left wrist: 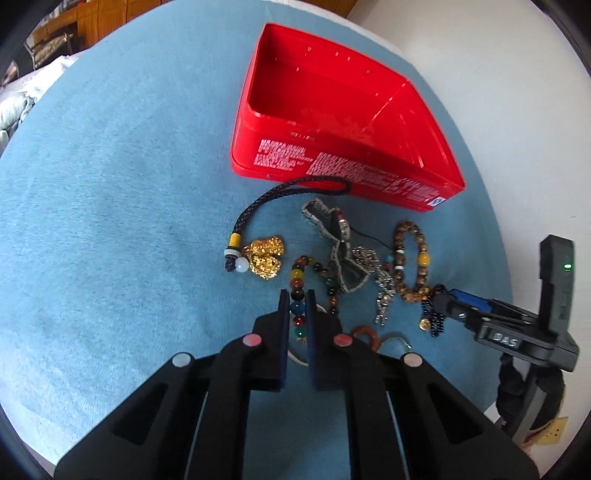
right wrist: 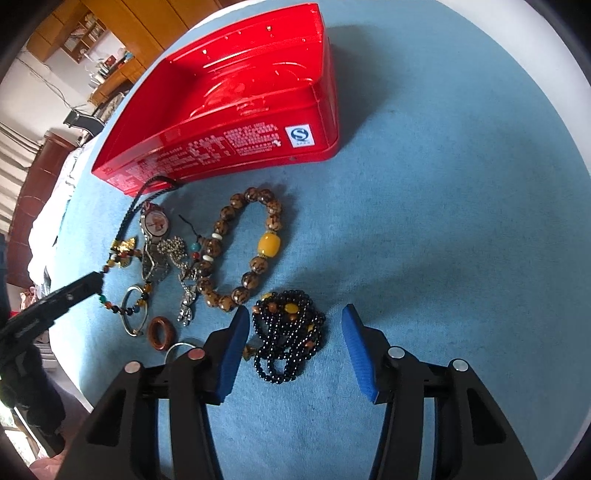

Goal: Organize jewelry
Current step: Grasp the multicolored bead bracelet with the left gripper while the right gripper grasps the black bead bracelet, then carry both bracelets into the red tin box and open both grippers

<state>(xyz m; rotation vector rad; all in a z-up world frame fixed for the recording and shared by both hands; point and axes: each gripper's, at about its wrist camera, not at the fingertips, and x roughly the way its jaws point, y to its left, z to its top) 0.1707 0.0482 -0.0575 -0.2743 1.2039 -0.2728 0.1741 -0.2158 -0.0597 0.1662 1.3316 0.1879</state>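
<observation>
An empty red tin [left wrist: 332, 122] stands on the blue cloth behind a row of jewelry; it also shows in the right wrist view [right wrist: 236, 110]. My left gripper [left wrist: 297, 295] is shut on a multicoloured bead bracelet [left wrist: 297, 284] lying on the cloth. My right gripper [right wrist: 293, 314] is open, its fingers on either side of a black bead necklace [right wrist: 288, 332]. A brown bead bracelet with a yellow bead [right wrist: 240, 243], a watch [right wrist: 155, 223], a silver chain [right wrist: 184, 280] and a gold charm on a black cord [left wrist: 264, 254] lie between the grippers and the tin.
A brown ring [right wrist: 160, 332] and a thin metal bangle [right wrist: 135, 310] lie near the cloth's front left edge. The round table's edge [right wrist: 554, 184] curves on the right. Wooden furniture [right wrist: 122, 22] stands far behind.
</observation>
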